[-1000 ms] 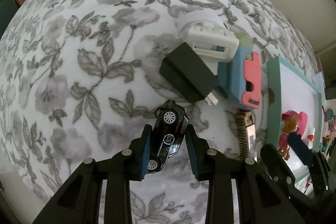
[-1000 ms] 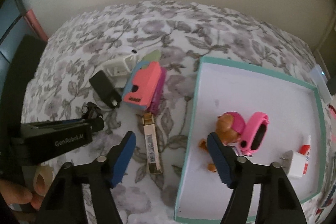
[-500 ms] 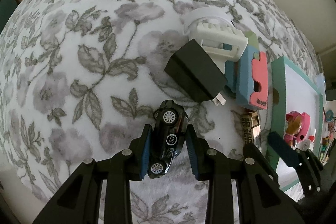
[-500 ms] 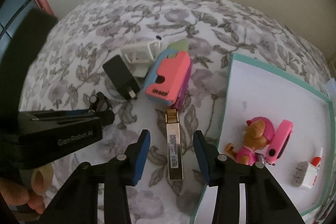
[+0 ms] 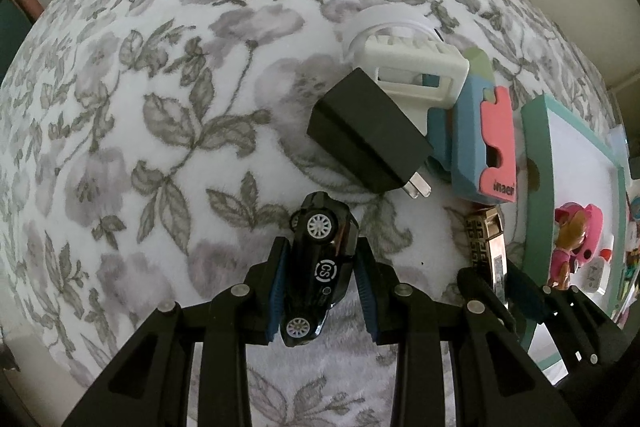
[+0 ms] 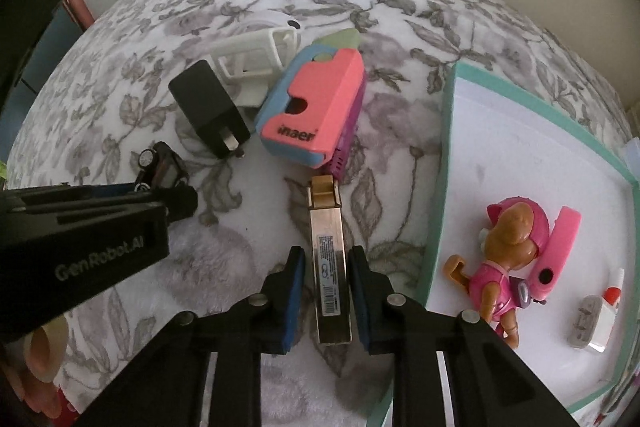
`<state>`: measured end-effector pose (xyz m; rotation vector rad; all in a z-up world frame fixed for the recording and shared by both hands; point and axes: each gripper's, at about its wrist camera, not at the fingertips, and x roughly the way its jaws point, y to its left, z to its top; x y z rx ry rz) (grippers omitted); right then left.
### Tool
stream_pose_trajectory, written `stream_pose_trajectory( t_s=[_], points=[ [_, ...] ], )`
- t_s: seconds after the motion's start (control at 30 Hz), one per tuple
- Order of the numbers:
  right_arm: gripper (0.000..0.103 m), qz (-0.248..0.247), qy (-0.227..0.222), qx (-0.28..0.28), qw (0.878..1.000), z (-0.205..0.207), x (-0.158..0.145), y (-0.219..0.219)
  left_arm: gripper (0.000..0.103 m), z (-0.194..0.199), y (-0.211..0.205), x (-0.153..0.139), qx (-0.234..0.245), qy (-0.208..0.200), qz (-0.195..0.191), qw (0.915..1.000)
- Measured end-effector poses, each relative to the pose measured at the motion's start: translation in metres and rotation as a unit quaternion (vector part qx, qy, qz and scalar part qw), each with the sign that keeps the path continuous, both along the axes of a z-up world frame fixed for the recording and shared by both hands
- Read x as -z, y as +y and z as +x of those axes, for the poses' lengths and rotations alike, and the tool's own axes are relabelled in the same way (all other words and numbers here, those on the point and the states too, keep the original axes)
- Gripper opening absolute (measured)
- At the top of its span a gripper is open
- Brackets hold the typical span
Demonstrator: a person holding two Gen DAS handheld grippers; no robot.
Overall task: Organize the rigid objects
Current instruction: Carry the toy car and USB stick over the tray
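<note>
My left gripper (image 5: 321, 249) is shut on a black toy car (image 5: 320, 267), which lies on its side just above the flowered cloth (image 5: 160, 147). Over in the right wrist view, a bronze metal bar (image 6: 328, 259) lies lengthwise on the cloth between the blue pads of my right gripper (image 6: 326, 255). Those jaws are closing, and a thin gap still shows on each side of the bar. The left wrist view has the same bar (image 5: 486, 239) at its right edge.
Beyond the bar lie a black charger (image 6: 208, 111), a white plastic frame (image 6: 248, 63) and a pink-and-blue block (image 6: 316, 107), all touching. To the right a teal-rimmed white tray (image 6: 444, 147) holds a pink pup figure (image 6: 508, 251), a pink band (image 6: 560, 251) and a small white plug (image 6: 592, 319).
My right gripper has swung left from over the tray rim, come down over the metal bar and narrowed its jaws around it. The left gripper has stayed still with the car.
</note>
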<state>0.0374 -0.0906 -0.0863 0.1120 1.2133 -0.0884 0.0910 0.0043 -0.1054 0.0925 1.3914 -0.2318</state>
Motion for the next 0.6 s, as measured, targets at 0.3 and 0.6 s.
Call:
stream_pose_trajectory(
  t_s=[0.3,0.6],
  points=[
    [0.025,-0.008,-0.004,-0.001,1.000,-0.001,0.000,0.003,0.034,-0.003,-0.007,-0.003,0.010,-0.007,0.018,0.9998],
    [0.017,0.014,-0.013,0.011,1.000,-0.004,-0.004,-0.002,0.032,0.001,-0.003,-0.015,0.004,-0.018,0.004,0.9998]
  ],
)
